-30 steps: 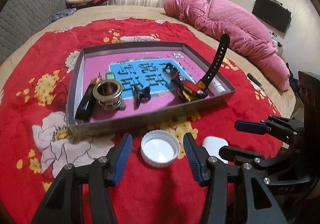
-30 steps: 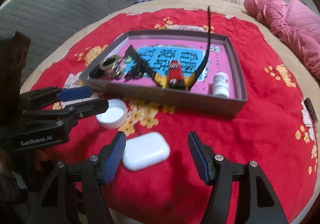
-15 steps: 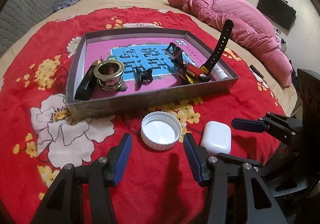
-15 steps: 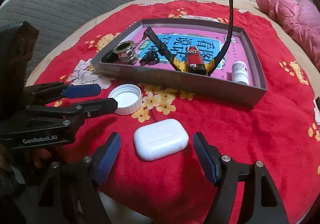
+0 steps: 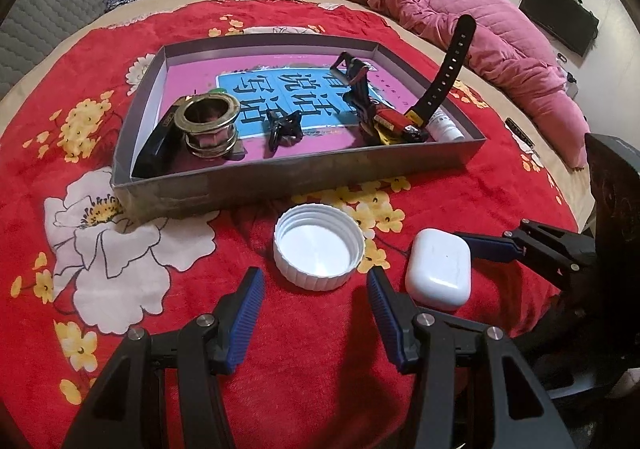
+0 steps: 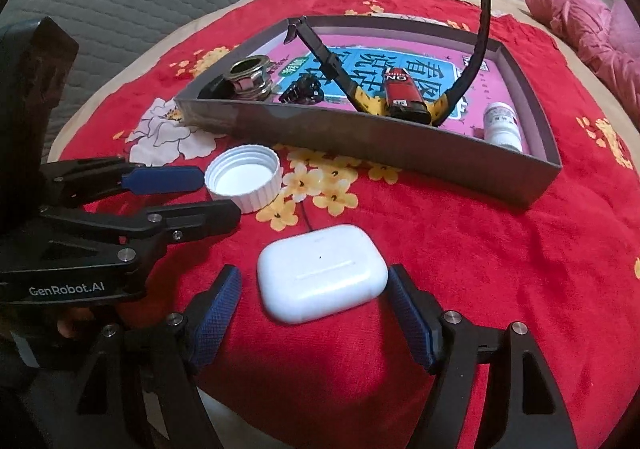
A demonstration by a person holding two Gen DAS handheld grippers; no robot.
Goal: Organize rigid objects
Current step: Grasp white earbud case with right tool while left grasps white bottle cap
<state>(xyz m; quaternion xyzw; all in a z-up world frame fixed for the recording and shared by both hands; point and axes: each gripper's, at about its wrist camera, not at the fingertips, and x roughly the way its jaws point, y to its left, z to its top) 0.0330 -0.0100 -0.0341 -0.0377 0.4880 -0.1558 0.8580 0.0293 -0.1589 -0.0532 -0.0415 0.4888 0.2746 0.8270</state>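
On the red flowered blanket a white bottle cap (image 5: 319,249) lies open side up, close in front of my left gripper (image 5: 314,289). That gripper is open, and only the cap's near edge reaches between its blue pads. A white earbud case (image 6: 322,273) lies flat between the pads of my right gripper (image 6: 314,281), which is open wide with slim gaps on either side. In the left wrist view the case (image 5: 438,269) sits right of the cap, with one of the right gripper's fingers (image 5: 492,249) behind it. The left gripper (image 6: 220,195) shows at the left of the right wrist view, beside the cap (image 6: 242,177).
A shallow grey tray (image 5: 300,169) with a pink floor stands just beyond the cap. It holds a metal ring fitting (image 5: 210,125), a black clip (image 5: 284,127), a red lighter (image 5: 394,123), a black watch strap (image 5: 448,65) and a small white bottle (image 5: 446,129). A pink quilt (image 5: 460,17) lies at the far right.
My right gripper's jaws have widened and it has sunk towards the blanket, so the earbud case now lies between its pads. The left gripper has barely shifted by the cap.
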